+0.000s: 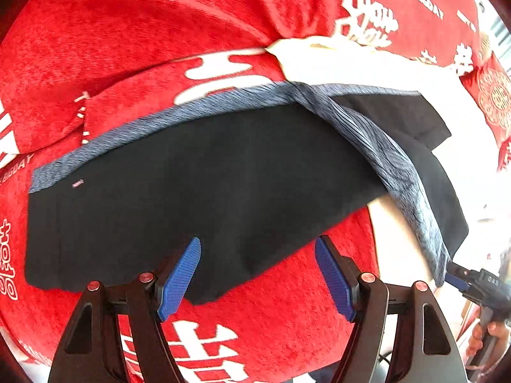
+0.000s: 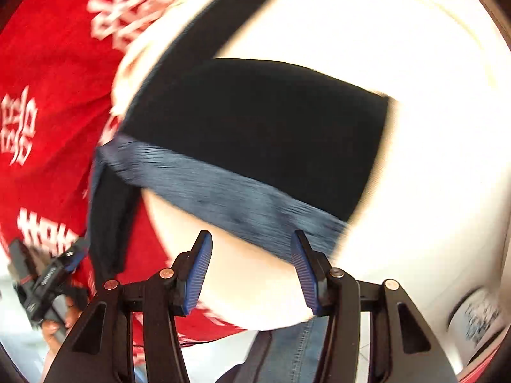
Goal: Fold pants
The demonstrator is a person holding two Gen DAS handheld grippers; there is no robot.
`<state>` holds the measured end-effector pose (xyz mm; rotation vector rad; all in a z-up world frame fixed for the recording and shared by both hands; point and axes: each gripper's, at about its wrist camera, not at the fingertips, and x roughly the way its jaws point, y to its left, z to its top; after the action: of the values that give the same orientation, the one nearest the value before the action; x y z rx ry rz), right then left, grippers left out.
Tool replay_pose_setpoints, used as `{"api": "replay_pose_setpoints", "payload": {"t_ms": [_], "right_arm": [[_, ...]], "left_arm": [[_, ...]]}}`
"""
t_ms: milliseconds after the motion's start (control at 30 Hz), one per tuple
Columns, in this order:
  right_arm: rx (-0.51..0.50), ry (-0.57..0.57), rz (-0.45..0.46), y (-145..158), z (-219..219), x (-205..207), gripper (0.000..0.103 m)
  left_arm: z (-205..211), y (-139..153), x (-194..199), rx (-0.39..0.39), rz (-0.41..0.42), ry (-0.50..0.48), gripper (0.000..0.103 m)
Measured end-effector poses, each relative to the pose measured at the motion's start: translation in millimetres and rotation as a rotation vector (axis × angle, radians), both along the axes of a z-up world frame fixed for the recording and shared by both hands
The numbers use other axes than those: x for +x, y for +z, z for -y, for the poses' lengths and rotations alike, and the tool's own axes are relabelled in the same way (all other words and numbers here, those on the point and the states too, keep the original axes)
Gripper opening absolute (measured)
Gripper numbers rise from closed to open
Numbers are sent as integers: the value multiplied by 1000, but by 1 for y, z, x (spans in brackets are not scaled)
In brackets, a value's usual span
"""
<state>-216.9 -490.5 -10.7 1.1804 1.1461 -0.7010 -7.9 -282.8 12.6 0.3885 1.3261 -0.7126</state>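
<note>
Black shorts with a blue-grey waistband [image 1: 204, 178] lie on a red printed cloth [image 1: 159, 32] and partly on a white cloth [image 1: 367, 67]. My left gripper [image 1: 257, 274] is open, its blue pads just above the shorts' near edge. In the left wrist view the right gripper [image 1: 460, 279] sits at the end of the waistband at far right. In the right wrist view my right gripper [image 2: 252, 265] is open, the waistband [image 2: 230, 198] of the shorts [image 2: 262, 134] just beyond its fingertips. The left gripper [image 2: 68, 260] shows at the left by the shorts' edge.
The red cloth with white characters [image 2: 38, 111] covers the surface. The white cloth [image 2: 415, 63] lies at its right side. A white container with dark print [image 2: 476, 316] stands at the lower right. Blue jeans fabric [image 2: 297, 348] shows below the right gripper.
</note>
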Motion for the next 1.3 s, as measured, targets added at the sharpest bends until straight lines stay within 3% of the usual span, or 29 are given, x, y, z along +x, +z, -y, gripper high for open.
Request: {"api": "replay_pose_setpoints", "payload": {"t_ms": [200, 300, 333, 367, 600, 733, 833, 900, 933, 967, 1033, 1133, 1300], "right_arm": [[20, -146, 46, -21, 3, -39, 55], [128, -130, 150, -35, 6, -41, 55], [150, -116, 145, -38, 7, -38, 42], [170, -83, 151, -37, 9, -33, 16], [132, 91, 340, 41, 68, 21, 14], [70, 156, 399, 75, 149, 81, 14], [-8, 213, 374, 83, 213, 133, 14], [-17, 237, 334, 76, 245, 153, 19], [-16, 253, 280, 65, 262, 169, 30], [-29, 269, 249, 62, 267, 177, 53], [-82, 319, 206, 59, 269, 183, 69], [-120, 321, 176, 56, 266, 174, 69], [-148, 150, -11, 23, 279, 123, 69]], "left_arm": [[12, -21, -16, 38, -25, -23, 75], [25, -31, -20, 66, -38, -21, 75], [32, -32, -22, 67, -38, -17, 75], [38, -32, -23, 65, -36, -15, 75], [86, -15, -13, 56, -21, 24, 75], [113, -11, 5, 52, -3, 69, 75], [132, -13, 21, 59, 19, 103, 75], [142, -17, 31, 64, 20, 134, 75], [145, -19, 36, 69, 20, 151, 75], [149, -20, 39, 74, 20, 161, 75], [154, -24, 43, 86, 23, 185, 75], [158, -31, 45, 117, 18, 200, 75], [159, -43, 47, 148, 14, 215, 75]]}}
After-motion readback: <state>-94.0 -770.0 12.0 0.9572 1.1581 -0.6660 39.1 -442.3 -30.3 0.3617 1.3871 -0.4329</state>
